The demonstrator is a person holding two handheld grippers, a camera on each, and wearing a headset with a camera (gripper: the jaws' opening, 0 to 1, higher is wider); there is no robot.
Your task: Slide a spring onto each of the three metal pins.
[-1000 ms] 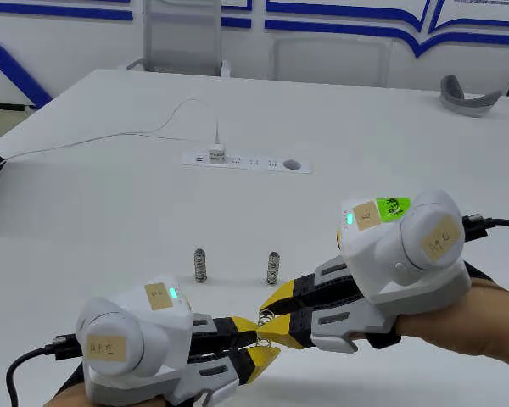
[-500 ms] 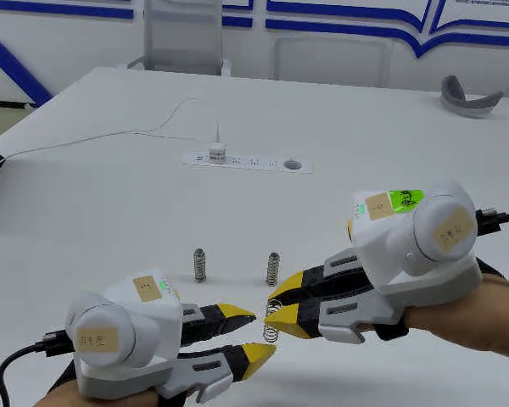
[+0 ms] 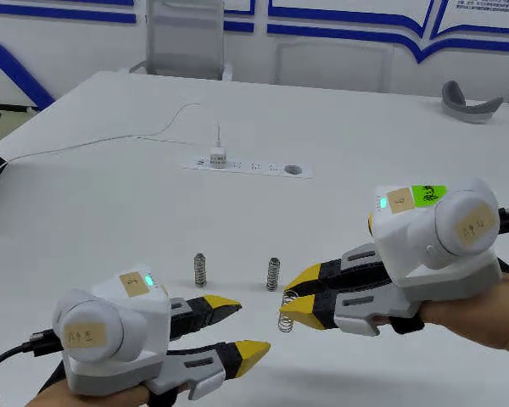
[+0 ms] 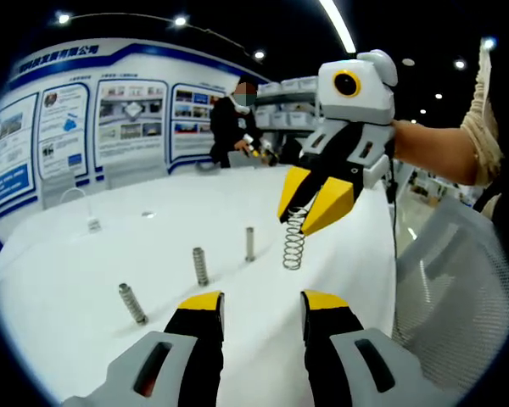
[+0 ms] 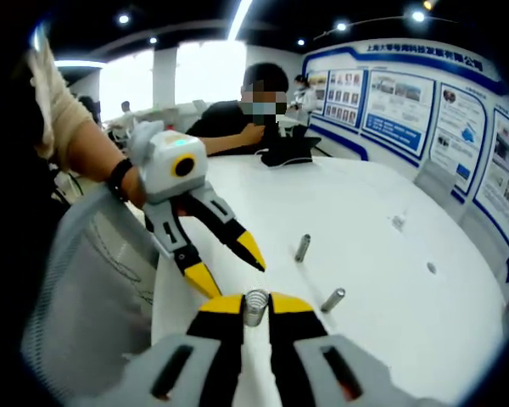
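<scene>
Silver coiled wire spring (image 3: 286,315) is pinched at its upper end between the yellow-tipped jaws of the right gripper (image 3: 287,299), hung over the white tabletop (image 3: 110,212) near a spring-covered metal pin (image 3: 273,272); the left gripper (image 3: 253,326) is held spread; handwriting on the tan labels cannot be read

Left gripper (image 3: 250,326) near-left, jaws spread, pointing right. Right gripper (image 3: 286,299) near-right, pointing left, jaws pinching a spring (image 3: 286,320) by its top.
</scene>
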